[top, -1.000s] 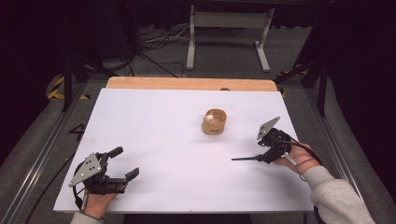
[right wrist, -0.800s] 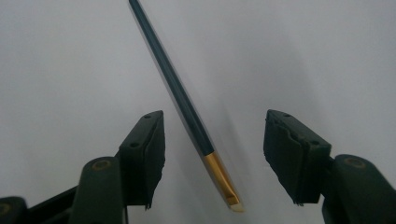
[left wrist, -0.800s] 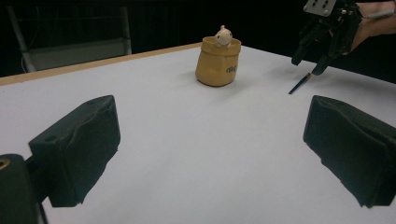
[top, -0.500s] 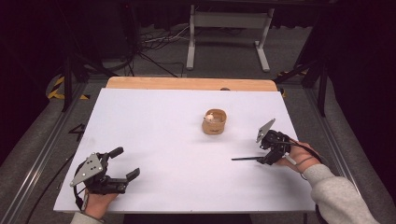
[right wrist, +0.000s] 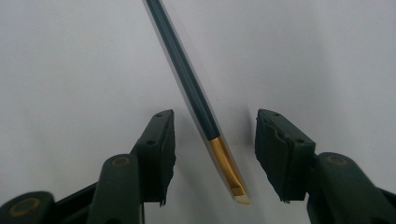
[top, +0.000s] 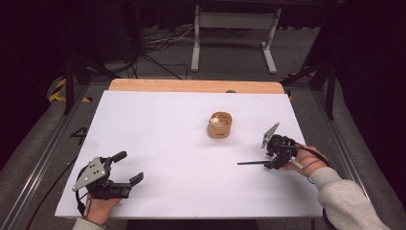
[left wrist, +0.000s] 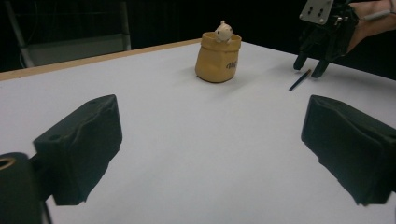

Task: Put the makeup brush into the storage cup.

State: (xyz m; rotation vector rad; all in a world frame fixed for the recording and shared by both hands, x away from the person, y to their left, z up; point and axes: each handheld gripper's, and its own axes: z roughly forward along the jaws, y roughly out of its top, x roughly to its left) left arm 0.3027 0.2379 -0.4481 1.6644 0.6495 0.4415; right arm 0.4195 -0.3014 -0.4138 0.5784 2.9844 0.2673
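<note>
Pencil [right wrist: 196, 100]: we see a dark, gold-tipped stick flat on the white sheet, near the tan pouch [top: 219, 126] on its right-front side.
Right gripper [top: 274, 160]: our tongs straddle the pencil's gold end, half-wide and just closing, pads not touching it.
Left gripper [top: 129, 168]: our tongs stand wide with nothing between them, well apart from the pouch at the front left.
Surface: white sheet [top: 167, 143] over a wooden table [top: 191, 86].
Room: dark, grey floor, cables [top: 158, 43] and a metal stand [top: 234, 21] beyond the pouch.

One slim dark pencil with a gold end [top: 251, 163], one tan fabric pouch [top: 220, 125] holding one small cream figure [top: 216, 120], two black two-jaw grippers.
</note>
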